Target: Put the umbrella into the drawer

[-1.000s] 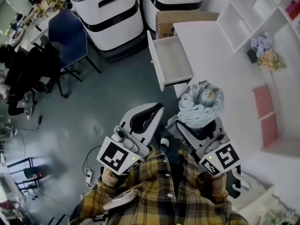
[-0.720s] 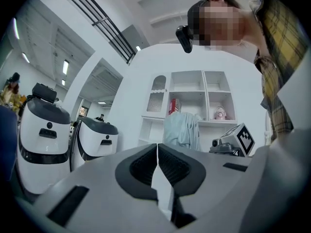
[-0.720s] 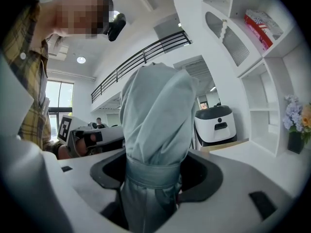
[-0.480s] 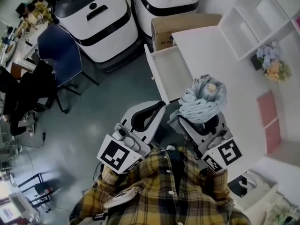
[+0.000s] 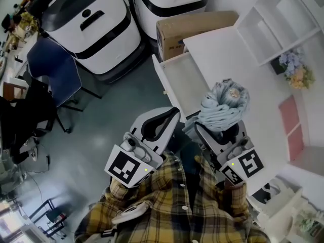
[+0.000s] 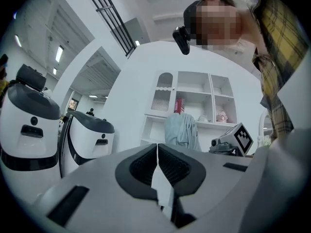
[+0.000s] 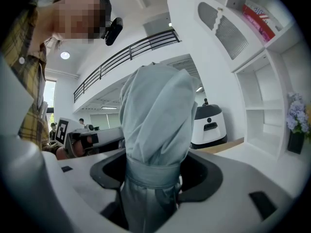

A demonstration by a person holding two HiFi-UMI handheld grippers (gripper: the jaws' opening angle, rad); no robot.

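A folded pale blue-grey umbrella stands upright in my right gripper, whose jaws are shut on its strapped waist. The umbrella's cloth top fills the middle of the right gripper view. The white drawer stands pulled out of the white desk, just ahead of the umbrella. My left gripper hovers to the left of the right one, over the floor, its jaws shut with nothing between them. The umbrella also shows from the left gripper view.
A cardboard box sits behind the drawer. Two white-and-black machines stand at the back. A blue chair is at the left. White shelving and flowers line the right side.
The view has shifted so the drawer and desk appear closer to the grippers. The right gripper still carries the umbrella; the left stays beside it.
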